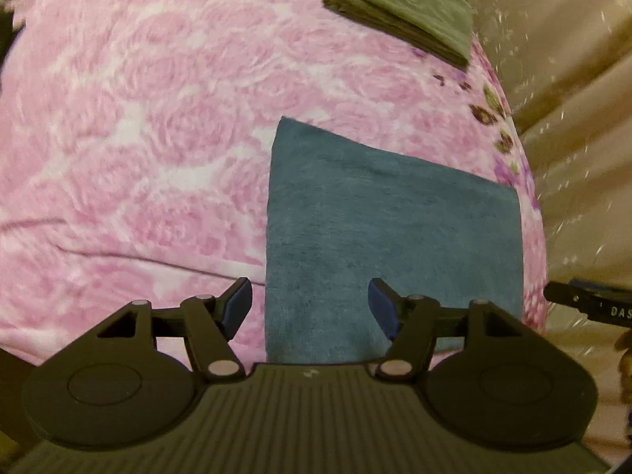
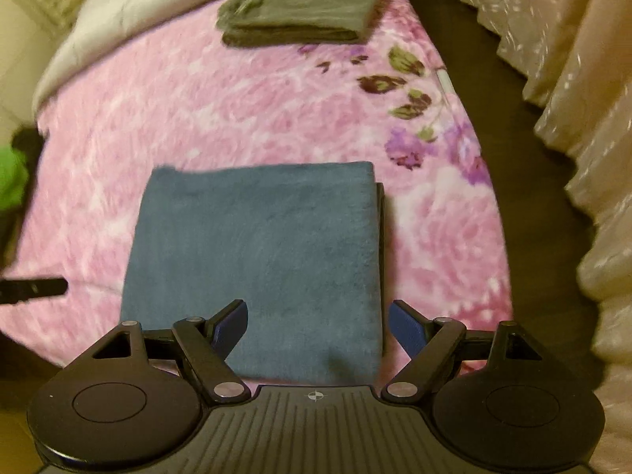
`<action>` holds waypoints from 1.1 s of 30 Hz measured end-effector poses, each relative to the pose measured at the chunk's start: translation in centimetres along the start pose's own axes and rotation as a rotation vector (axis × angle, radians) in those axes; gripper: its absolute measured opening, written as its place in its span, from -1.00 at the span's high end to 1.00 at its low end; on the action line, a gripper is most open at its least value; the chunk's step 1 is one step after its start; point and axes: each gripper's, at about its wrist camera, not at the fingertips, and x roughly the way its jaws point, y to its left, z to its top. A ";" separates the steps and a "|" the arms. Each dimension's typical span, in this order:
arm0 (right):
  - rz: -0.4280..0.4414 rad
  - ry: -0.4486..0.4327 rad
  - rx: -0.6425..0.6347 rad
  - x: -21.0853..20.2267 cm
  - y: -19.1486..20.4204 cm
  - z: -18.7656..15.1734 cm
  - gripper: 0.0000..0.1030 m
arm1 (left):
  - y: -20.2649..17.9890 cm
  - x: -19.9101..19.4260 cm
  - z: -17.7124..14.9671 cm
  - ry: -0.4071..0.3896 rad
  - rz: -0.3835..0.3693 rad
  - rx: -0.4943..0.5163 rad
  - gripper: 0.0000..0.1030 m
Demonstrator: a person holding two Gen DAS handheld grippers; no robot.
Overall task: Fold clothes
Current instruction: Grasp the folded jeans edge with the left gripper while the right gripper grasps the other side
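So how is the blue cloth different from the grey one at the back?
The blue cloth lies near, just ahead of both open grippers; the grey cloth sits far back on the blanket. The blue cloth looks flatter; the grey cloth is a thicker, layered stack. Both are folded and neither is held.

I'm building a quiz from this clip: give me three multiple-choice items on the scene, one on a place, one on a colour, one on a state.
1. Where is the grey-green folded cloth?
A. beyond the blue cloth on the bed
B. on top of the blue cloth
C. in a gripper

2. What colour is the blanket?
A. yellow
B. pink
C. white

3. How is the right gripper?
A. shut on the blue cloth
B. shut and empty
C. open

Answers: 1 A, it lies farther up the bed, apart from the blue cloth. 2 B, a pink rose pattern. 3 C, its fingers are spread and hold nothing.
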 end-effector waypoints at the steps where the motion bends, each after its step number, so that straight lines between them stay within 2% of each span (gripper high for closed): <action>1: 0.011 -0.004 0.018 0.6 -0.6 0.0 -0.57 | 1.0 0.9 0.0 0.002 -0.021 -0.025 -0.19; 7: 0.074 -0.025 0.127 4.2 -4.5 0.0 -0.57 | 6.0 7.5 0.8 0.024 -0.113 -0.158 -0.19; 11: 0.153 -0.038 0.171 6.5 -6.4 -0.1 -0.57 | 8.0 10.1 1.0 0.016 -0.234 -0.207 -0.18; 14: 0.211 -0.051 0.195 8.1 -7.5 -0.1 -0.57 | 8.7 11.8 1.1 0.019 -0.304 -0.204 -0.17; 16: 0.285 -0.044 0.230 9.3 -8.5 -0.2 -0.57 | 9.1 12.9 1.1 0.025 -0.344 -0.199 -0.12; 23: 0.392 -0.037 0.247 10.8 -10.1 -0.1 -0.56 | 9.4 15.3 1.4 0.019 -0.481 -0.228 -0.09; 25: 0.425 -0.048 0.265 11.3 -10.3 0.0 -0.56 | 8.9 15.9 1.9 0.021 -0.528 -0.227 -0.02; 28: 0.468 -0.051 0.282 12.5 -9.6 0.8 -0.56 | 7.9 16.5 2.6 0.033 -0.537 -0.181 -0.02; 29: 0.467 -0.045 0.265 12.7 -9.1 1.1 -0.47 | 7.9 16.5 2.6 0.037 -0.539 -0.168 0.06; 30: 0.455 -0.043 0.255 12.7 -8.8 1.1 -0.35 | 8.2 16.5 2.6 0.043 -0.546 -0.167 0.22; 33: 0.459 -0.048 0.282 12.4 -9.1 0.5 -0.05 | 9.6 16.6 2.4 0.078 -0.585 -0.207 0.40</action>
